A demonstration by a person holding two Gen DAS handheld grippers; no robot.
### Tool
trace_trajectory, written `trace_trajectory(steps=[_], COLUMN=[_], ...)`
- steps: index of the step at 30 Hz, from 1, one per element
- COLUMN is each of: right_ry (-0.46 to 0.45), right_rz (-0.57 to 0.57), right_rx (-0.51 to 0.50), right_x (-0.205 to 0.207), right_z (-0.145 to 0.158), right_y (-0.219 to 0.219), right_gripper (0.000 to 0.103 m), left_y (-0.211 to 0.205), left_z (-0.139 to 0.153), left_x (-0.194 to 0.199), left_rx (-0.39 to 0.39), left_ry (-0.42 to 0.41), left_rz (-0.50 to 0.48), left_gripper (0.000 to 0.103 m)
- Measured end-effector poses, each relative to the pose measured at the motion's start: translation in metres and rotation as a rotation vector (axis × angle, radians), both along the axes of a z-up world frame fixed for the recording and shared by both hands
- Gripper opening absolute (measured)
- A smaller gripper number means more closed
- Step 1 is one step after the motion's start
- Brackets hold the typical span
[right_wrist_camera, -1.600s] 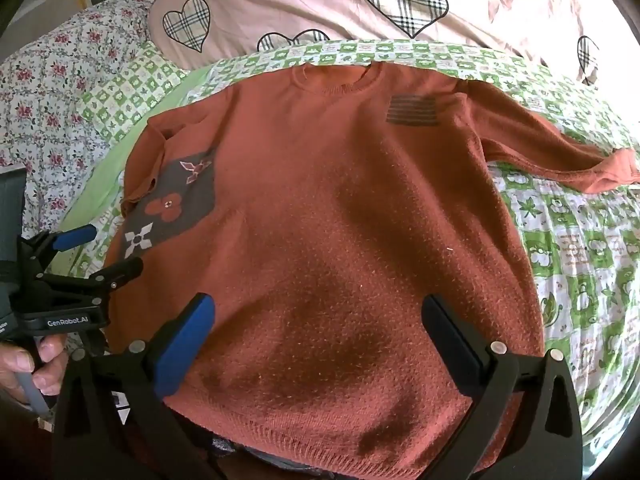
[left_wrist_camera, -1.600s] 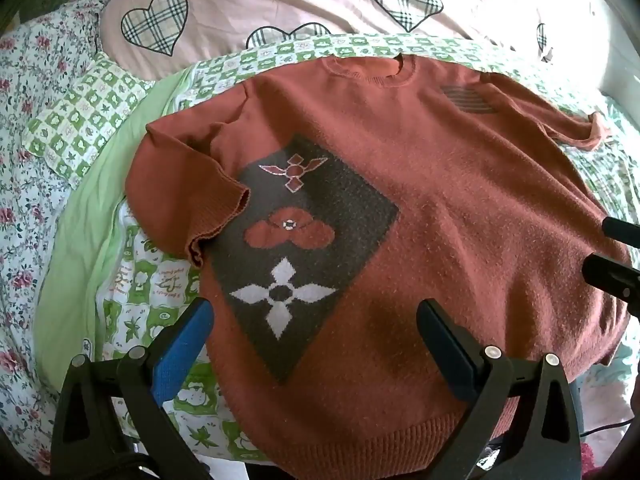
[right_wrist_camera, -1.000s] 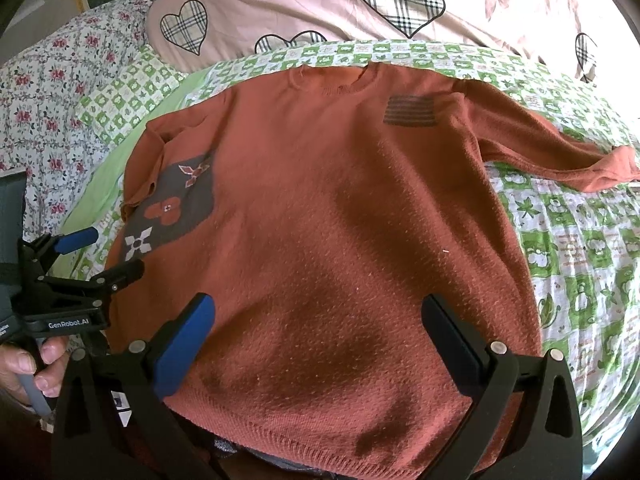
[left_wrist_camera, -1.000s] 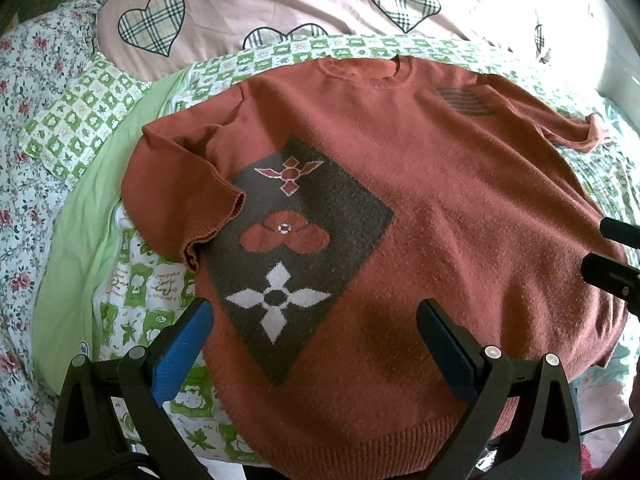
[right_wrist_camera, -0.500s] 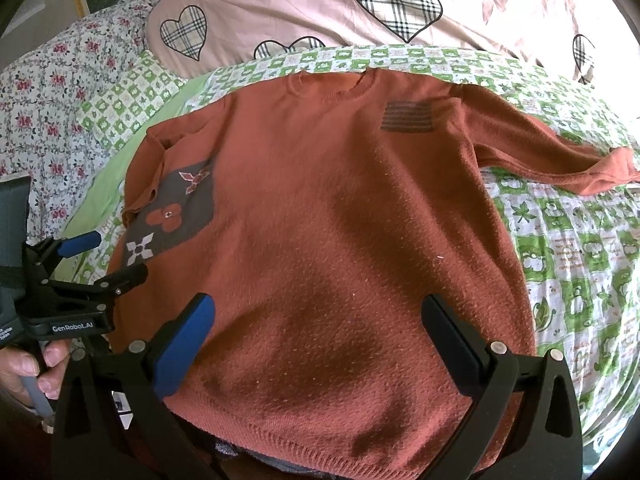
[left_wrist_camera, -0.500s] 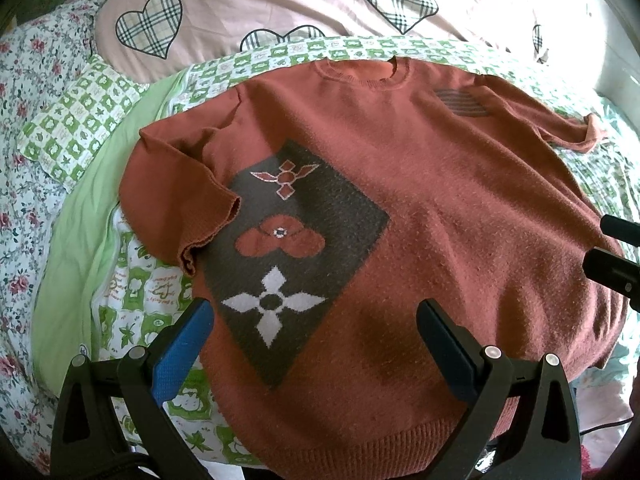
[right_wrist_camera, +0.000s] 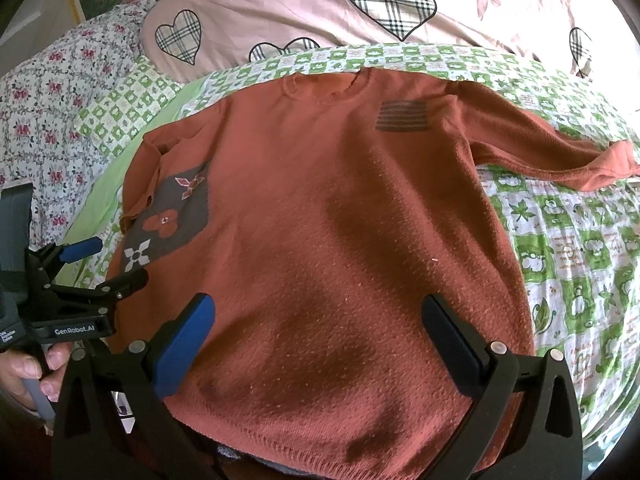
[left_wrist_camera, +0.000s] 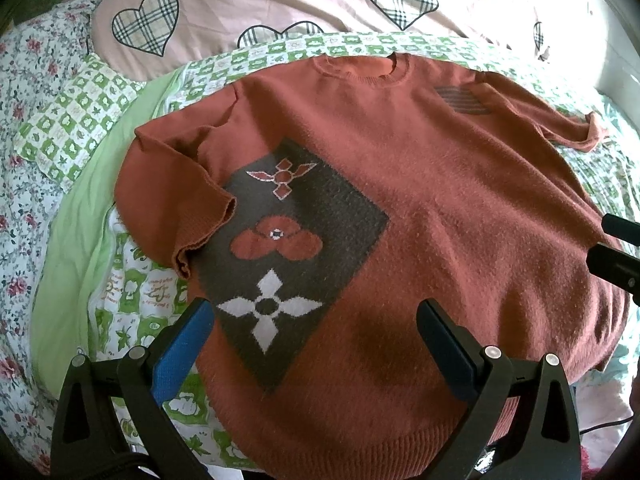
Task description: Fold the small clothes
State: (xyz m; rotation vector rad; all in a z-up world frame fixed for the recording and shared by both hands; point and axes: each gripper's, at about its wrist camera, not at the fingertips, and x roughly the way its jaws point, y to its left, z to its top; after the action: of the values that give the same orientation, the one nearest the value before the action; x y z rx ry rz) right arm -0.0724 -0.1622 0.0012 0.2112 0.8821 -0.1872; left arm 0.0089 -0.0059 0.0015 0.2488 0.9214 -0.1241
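A rust-red knit sweater (left_wrist_camera: 440, 208) lies flat and face up on the bed, neck away from me, hem nearest. It has a dark diamond panel with flowers (left_wrist_camera: 288, 248) and a striped patch (right_wrist_camera: 402, 122). Its left sleeve (left_wrist_camera: 172, 200) is folded in over the body; its right sleeve (right_wrist_camera: 560, 152) stretches out to the right. My left gripper (left_wrist_camera: 316, 340) is open and empty above the lower left of the sweater. My right gripper (right_wrist_camera: 320, 336) is open and empty above the hem. The left gripper also shows in the right wrist view (right_wrist_camera: 88, 268).
The sweater rests on a green-and-white checked sheet (right_wrist_camera: 568, 248). A pink quilt with plaid hearts (left_wrist_camera: 280, 4) lies at the far side. A floral cover (left_wrist_camera: 24, 128) is at the left. The right gripper's tips (left_wrist_camera: 616, 248) show at the right edge of the left wrist view.
Both grippers have drifted slightly back and up, so the sweater sits a little lower and fuller in both views. Both stay open; the sweater has not moved.
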Motion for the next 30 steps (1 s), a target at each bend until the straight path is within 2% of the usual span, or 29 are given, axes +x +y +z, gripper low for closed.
trace_trajectory(steps=[5, 13, 19, 25, 30], right_ry=[-0.005, -0.018, -0.054, -0.084, -0.141], right_rz=[-0.007, -0.021, -0.074, -0.176, -0.291], right_rx=[-0.004, -0.005, 0.018, 0.086, 0.14], right_x=[0.001, 0.003, -0.001, -0.014, -0.038], right_z=[-0.001, -0.006, -0.006, -0.005, 0.004], right_y=[-0.003, -0.013, -0.033, -0.078, -0.134], right_gripper=[0.103, 0.103, 0.103, 0.103, 0.103], left_y=[-0.003, -0.006, -0.01, -0.017, -0.025], left_z=[-0.001, -0.009, -0.013, -0.013, -0.01], left_x=[0.004, 0.013, 0.023, 0.044, 0.065], left_rx=[0.024, 0.004, -0.026, -0.025, -0.029], left_ry=[-0.006, 0.007, 0.017, 0.051, 0.074], left_rz=[-0.005, -0.017, -0.029, -0.036, -0.035], left_gripper=[0.102, 0.102, 0.102, 0.102, 0.102])
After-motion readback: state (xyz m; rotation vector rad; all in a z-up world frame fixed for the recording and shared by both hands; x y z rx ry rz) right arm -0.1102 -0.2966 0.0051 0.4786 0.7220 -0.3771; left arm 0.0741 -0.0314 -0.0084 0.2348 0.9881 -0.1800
